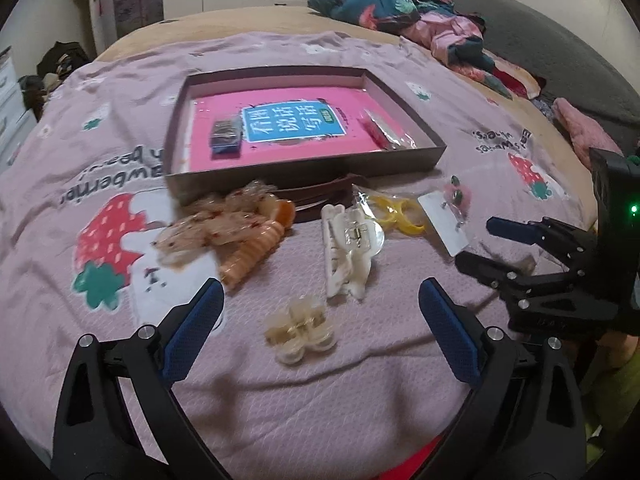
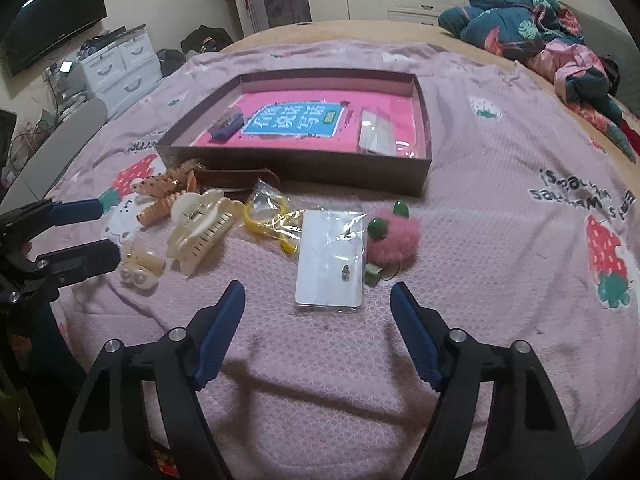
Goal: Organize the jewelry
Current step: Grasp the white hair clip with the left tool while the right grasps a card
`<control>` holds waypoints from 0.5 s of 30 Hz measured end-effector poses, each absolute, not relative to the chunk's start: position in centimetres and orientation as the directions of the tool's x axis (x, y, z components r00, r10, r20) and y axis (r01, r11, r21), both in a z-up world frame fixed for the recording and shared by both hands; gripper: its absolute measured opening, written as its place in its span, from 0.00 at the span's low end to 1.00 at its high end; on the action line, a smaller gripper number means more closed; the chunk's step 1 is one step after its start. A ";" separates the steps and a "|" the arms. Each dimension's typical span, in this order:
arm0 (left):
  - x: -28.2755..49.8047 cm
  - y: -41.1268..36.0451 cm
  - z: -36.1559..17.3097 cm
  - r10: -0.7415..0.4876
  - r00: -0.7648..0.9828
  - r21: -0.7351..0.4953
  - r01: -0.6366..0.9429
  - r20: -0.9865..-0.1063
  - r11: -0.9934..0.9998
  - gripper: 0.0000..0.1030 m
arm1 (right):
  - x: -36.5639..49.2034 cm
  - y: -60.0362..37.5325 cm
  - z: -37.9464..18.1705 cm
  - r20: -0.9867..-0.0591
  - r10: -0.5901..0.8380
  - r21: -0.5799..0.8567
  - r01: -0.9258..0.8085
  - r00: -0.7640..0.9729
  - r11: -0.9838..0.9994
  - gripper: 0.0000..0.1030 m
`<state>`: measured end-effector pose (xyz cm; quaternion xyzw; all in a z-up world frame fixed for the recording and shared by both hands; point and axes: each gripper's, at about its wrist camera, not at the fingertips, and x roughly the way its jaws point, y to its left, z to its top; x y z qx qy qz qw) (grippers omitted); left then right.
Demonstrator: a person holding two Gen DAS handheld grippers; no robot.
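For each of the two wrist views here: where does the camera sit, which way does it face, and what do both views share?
Left wrist: on the left gripper, facing the flower clip, open fingers in frame, right gripper at the right edge.
Right wrist: on the right gripper, facing the earring card, left gripper at the left edge.
Shared: brown box, cream claw clip, bedspread.

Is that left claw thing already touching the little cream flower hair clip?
Apart. In the left wrist view the left gripper is open, and the flower clip lies between its blue fingers with bare blanket visible on both sides.
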<state>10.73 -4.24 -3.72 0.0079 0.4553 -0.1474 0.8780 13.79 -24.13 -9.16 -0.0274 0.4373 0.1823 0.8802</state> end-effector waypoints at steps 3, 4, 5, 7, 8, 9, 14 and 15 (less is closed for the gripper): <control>11.7 -4.8 -4.4 -0.264 0.521 -0.132 0.277 -0.812 0.952 0.81 | 14.5 -24.2 -9.8 -0.789 0.299 0.121 -0.342 0.537 0.932 0.61; 12.1 -4.9 -4.7 -0.266 0.513 -0.135 0.278 -0.816 0.951 0.77 | 14.7 -24.2 -10.0 -0.792 0.300 0.124 -0.340 0.532 0.932 0.60; 12.4 -5.0 -4.8 -0.267 0.509 -0.137 0.278 -0.818 0.951 0.75 | 15.0 -24.2 -10.2 -0.796 0.302 0.131 -0.339 0.524 0.932 0.58; 12.8 -5.1 -5.2 -0.271 0.498 -0.147 0.274 -0.823 0.950 0.71 | 15.5 -24.2 -10.6 -0.802 0.307 0.139 -0.340 0.512 0.930 0.54; 13.0 -5.1 -5.3 -0.273 0.495 -0.151 0.273 -0.825 0.950 0.69 | 15.7 -24.2 -10.7 -0.804 0.307 0.139 -0.340 0.509 0.930 0.53; 13.1 -5.2 -5.4 -0.275 0.493 -0.152 0.275 -0.825 0.949 0.68 | 15.8 -24.1 -10.8 -0.806 0.305 0.138 -0.339 0.508 0.930 0.52; 13.8 -5.5 -6.1 -0.274 0.482 -0.155 0.273 -0.832 0.950 0.61 | 16.7 -24.1 -11.1 -0.806 0.295 0.130 -0.333 0.512 0.934 0.43; 14.0 -5.6 -6.2 -0.276 0.477 -0.157 0.274 -0.834 0.949 0.60 | 16.8 -24.2 -11.2 -0.805 0.295 0.129 -0.333 0.514 0.934 0.41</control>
